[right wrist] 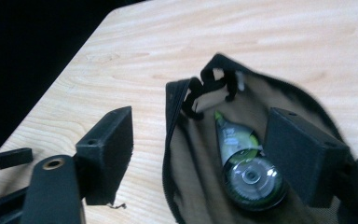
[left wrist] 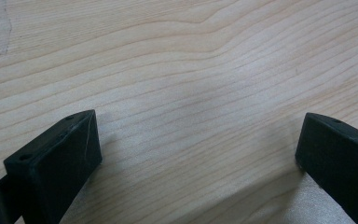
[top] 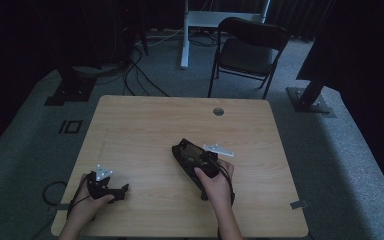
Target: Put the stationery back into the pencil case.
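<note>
Wooden table (top: 145, 125) sitting in a dim room; black pouch (top: 189, 156) lying open near table centre, a bit toward the person's side and right of middle

R gripper (top: 200, 159) hovering at the pouch, held by R hand (top: 219, 186), grey plate (top: 219, 149) showing on top. In the right gripper view jaws are standing wide: one jaw outside the pouch's zip edge over bare wood, other jaw inside the opening. Nothing pinched betw. them

Pouch (right wrist: 242, 154) gaping, tan lining showing, zip pull (right wrist: 214, 86) curling up at the far rim. Correction tape dispenser (right wrist: 247, 170), green w/ clear round wheel, lying inside the pouch just beside the inner jaw; can't tell if touching

L gripper (top: 122, 190) resting near table's front-left corner, well apart from pouch, L hand (top: 87, 200) wrapping it. In the left gripper view (left wrist: 196, 154) jaws are spreading wide, tips sitting close over bare woodgrain, nothing betw. them

Folding chair (top: 250, 50) standing beyond table's far edge; cables (top: 140, 75) trailing on grey carpet beyond far-left corner
</note>
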